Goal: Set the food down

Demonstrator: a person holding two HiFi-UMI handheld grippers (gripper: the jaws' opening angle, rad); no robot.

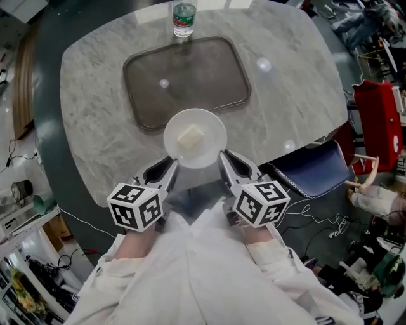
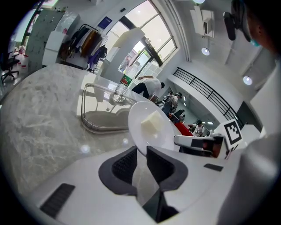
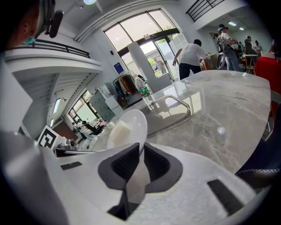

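Note:
A white plate [image 1: 210, 127] carries a pale cube of food [image 1: 190, 137] and sits between both grippers, over the near edge of the marble table [image 1: 285, 95]. My left gripper [image 1: 170, 166] is shut on the plate's near-left rim. My right gripper [image 1: 225, 159] is shut on its near-right rim. In the left gripper view the plate [image 2: 164, 137] with the cube [image 2: 151, 124] rises out of the left gripper [image 2: 141, 151], its rim between the pads. The right gripper view shows the same: plate [image 3: 134, 121], cube [image 3: 117, 132], right gripper [image 3: 141, 148]. Whether the plate touches the table I cannot tell.
A dark rectangular tray [image 1: 146, 82] lies on the table just beyond the plate. A water bottle [image 1: 184, 18] stands at the tray's far edge. A blue chair seat [image 1: 314, 168] is near the table's right edge, with a red object [image 1: 377, 120] farther right. Cables and clutter cover the floor.

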